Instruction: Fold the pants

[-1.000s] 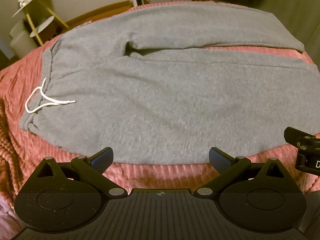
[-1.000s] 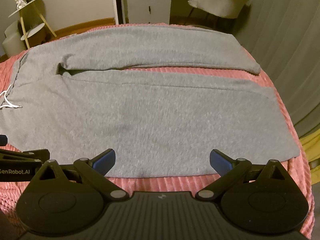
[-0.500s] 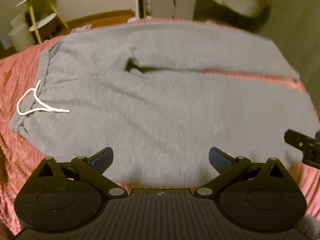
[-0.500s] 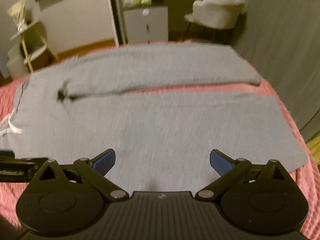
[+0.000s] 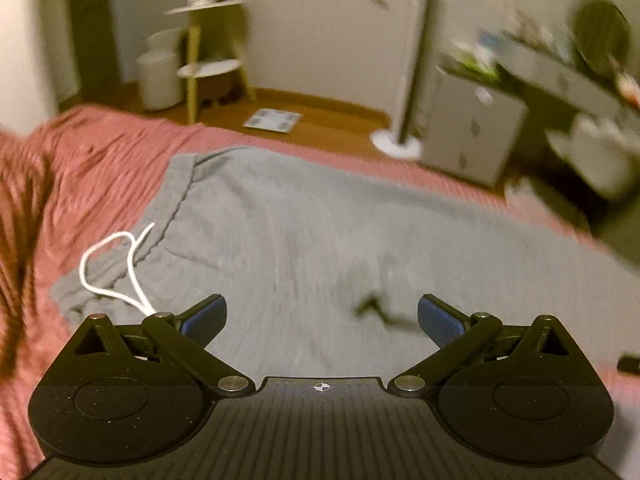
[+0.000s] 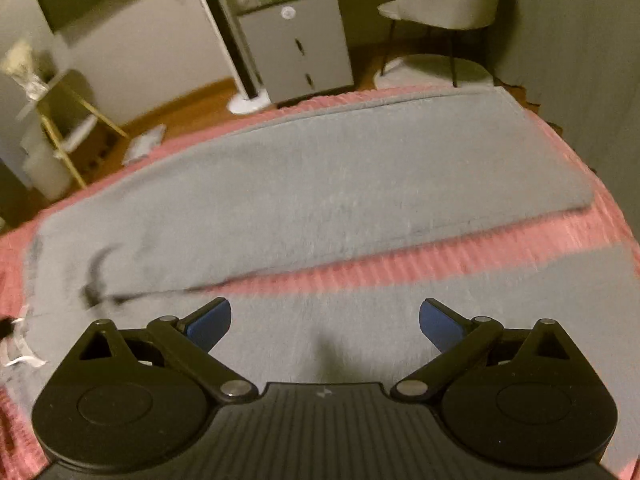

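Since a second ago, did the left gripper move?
Yes. The left gripper went forward over the pants, toward the waistband; the drawstring now sits beside it.

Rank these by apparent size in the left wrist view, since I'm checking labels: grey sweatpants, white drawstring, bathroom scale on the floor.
1. grey sweatpants
2. white drawstring, nearer the camera
3. bathroom scale, farther off, so true size is unsure

Left view smeared by motion: dresser (image 5: 472, 140) and shelf clutter ahead-right of the left gripper (image 5: 322, 316) unreadable. White drawstring (image 5: 120, 268) ends behind its left finger (image 5: 204, 318). Sweatpants (image 5: 320, 232) cut off at right edge, legs unseen. Right view: waistband (image 6: 32, 264) ahead-left of the right gripper (image 6: 325, 320) blurred; near leg (image 6: 520, 280) runs under the gripper body; cuff past the frame.
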`<state>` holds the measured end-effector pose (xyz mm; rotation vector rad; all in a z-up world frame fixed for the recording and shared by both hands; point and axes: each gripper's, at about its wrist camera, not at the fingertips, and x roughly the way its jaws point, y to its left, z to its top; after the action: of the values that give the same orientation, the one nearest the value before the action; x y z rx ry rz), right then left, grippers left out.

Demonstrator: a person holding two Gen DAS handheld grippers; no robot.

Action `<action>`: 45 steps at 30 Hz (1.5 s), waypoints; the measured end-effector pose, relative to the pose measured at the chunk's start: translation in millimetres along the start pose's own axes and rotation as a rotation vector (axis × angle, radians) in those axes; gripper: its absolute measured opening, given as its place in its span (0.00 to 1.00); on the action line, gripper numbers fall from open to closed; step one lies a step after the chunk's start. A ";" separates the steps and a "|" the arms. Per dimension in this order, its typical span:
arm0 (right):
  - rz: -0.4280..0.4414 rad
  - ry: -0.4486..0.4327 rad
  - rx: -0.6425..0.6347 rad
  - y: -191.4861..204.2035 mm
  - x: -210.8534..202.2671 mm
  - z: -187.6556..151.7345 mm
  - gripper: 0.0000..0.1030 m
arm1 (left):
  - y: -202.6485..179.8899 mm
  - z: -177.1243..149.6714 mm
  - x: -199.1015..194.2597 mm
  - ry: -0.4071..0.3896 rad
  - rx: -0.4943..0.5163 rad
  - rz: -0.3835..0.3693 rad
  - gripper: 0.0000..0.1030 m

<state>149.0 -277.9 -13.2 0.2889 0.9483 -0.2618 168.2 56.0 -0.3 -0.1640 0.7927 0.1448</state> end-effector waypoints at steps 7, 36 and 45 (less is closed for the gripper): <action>-0.044 -0.035 0.223 -27.9 104.3 125.8 0.97 | 35.9 11.0 58.9 -0.062 -0.158 0.135 1.00; 0.090 -0.168 0.457 -109.2 45.4 -135.5 0.00 | 11.7 -16.9 81.2 0.006 -0.008 0.038 1.00; 0.050 -0.416 0.517 -129.8 26.4 -134.9 0.04 | 16.5 34.8 115.0 0.104 0.017 -0.013 1.00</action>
<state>17.1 -353.2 -125.7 0.7018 0.4493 -0.4998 269.0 86.9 -60.4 -0.1611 0.8957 0.1176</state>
